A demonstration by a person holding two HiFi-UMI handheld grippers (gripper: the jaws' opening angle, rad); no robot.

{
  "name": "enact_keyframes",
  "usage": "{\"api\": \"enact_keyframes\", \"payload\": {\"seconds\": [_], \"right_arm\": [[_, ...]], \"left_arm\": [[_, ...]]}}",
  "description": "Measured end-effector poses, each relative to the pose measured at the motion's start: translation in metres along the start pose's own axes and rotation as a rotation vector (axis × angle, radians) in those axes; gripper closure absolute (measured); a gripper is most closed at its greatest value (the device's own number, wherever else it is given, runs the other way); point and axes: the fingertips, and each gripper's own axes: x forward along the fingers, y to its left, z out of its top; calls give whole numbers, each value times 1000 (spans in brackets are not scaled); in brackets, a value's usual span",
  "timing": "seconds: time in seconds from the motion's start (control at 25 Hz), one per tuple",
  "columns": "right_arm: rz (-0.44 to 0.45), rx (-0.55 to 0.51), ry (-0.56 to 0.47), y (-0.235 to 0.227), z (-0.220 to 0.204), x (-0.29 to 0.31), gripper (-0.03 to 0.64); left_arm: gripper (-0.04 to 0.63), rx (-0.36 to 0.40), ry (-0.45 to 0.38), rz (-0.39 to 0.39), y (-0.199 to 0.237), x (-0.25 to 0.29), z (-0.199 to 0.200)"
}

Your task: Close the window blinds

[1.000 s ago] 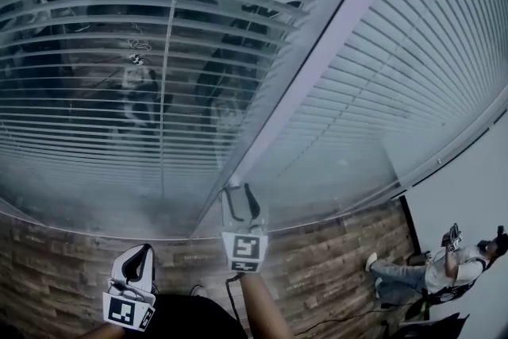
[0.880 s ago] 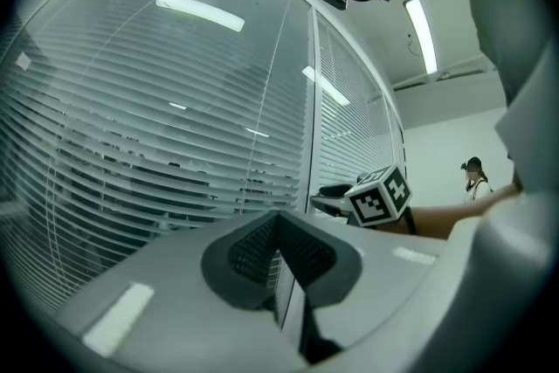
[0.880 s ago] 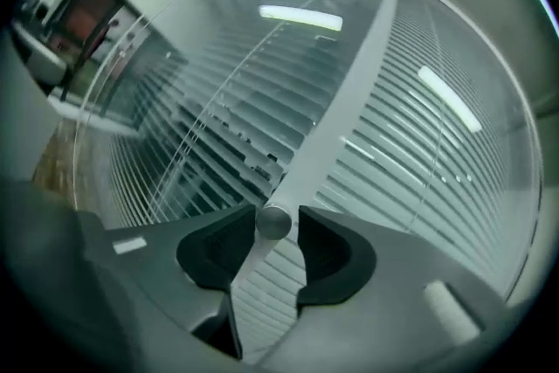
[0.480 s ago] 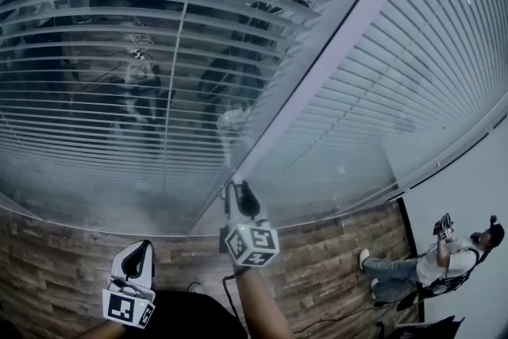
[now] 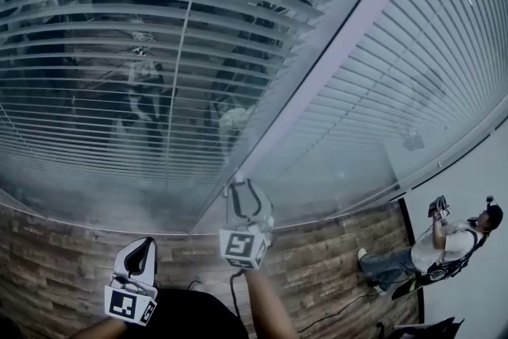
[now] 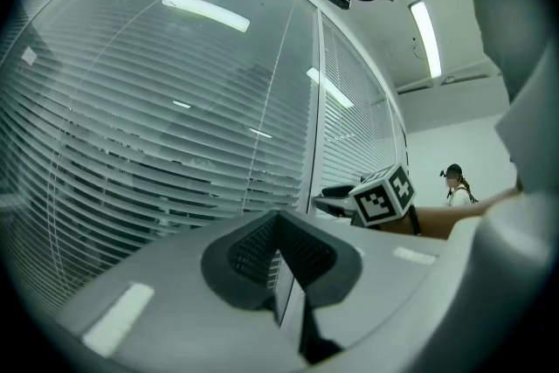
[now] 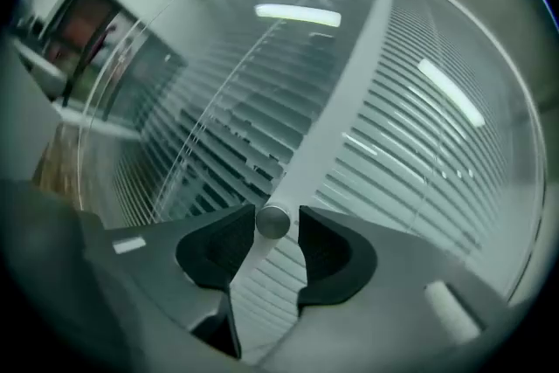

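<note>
Rolled over and newly widened, the right gripper has its jaws loosely flanking the small round silver knob, so twisting could slip.

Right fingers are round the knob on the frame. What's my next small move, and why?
Probably close the right gripper on the knob and twist it. Its fingers have just been opening, the knob sits loose between them, and the left blind shows dark gaps between its slats, so it isn't closed yet.
</note>
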Motion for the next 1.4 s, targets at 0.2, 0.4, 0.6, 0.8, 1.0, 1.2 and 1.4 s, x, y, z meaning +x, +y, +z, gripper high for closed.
{"api": "enact_keyframes", "payload": {"seconds": [0.2,0.4,0.6,0.8,1.0,1.2,1.4], "right_arm": [[-39,-152,25,6,-7,8,489],[85,522,-77,-11,-4,7,489],[182,1122,-102,-20,-4,8,488],[87,506,-36,-21,6,0,454],[-8,-224,21,8,11,1,468],[-30,-109,6,9,4,5,488],[100,670,-76,-14,-1,5,488]], "left_arm": [[594,2,-5,3,1,1,-3],[594,-4,-4,10,1,4,6],[594,-2,-5,-5,-3,5,8],[594,-6,-5,9,0,5,12],[594,-26,5,24,10,-1,2],[594,-17,-4,15,10,0,-2],[594,-18,5,14,6,5,1]]}}
